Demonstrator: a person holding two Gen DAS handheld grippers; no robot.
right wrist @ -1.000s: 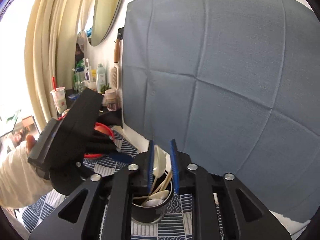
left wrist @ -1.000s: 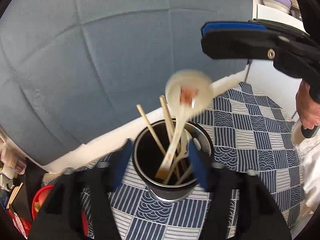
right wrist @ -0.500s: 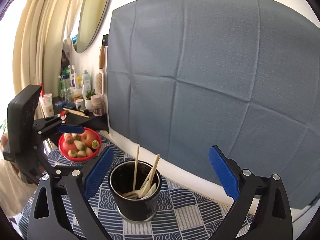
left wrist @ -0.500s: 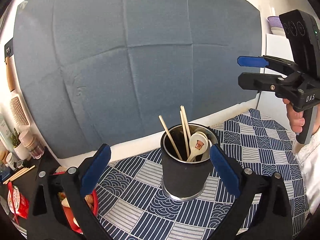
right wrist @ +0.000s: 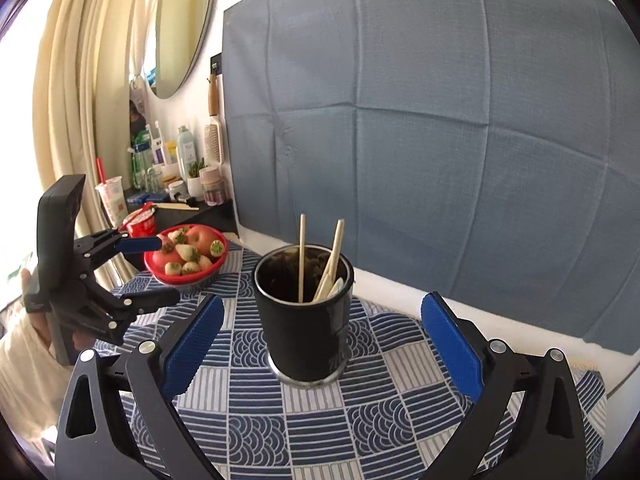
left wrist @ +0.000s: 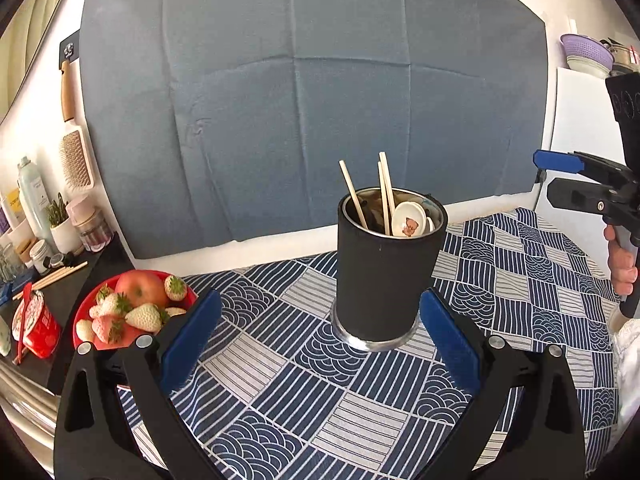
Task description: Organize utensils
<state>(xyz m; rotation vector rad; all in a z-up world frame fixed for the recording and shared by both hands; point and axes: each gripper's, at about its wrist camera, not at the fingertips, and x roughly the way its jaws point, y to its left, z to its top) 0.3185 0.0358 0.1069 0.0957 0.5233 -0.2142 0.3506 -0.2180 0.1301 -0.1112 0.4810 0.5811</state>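
Standing in the black holder (left wrist: 386, 276) at frame centre, chopsticks (left wrist: 384, 194) and spoons (left wrist: 408, 220) look sorted; left tool (left wrist: 318, 334) and right tool (right wrist: 320, 340) gape wide, empty.

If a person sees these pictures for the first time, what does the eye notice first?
The black utensil cup stands mid-table on the blue patterned tablecloth, with chopsticks and a white spoon inside. A red fruit bowl sits to its left. Both tongs, left and right, are open and empty.
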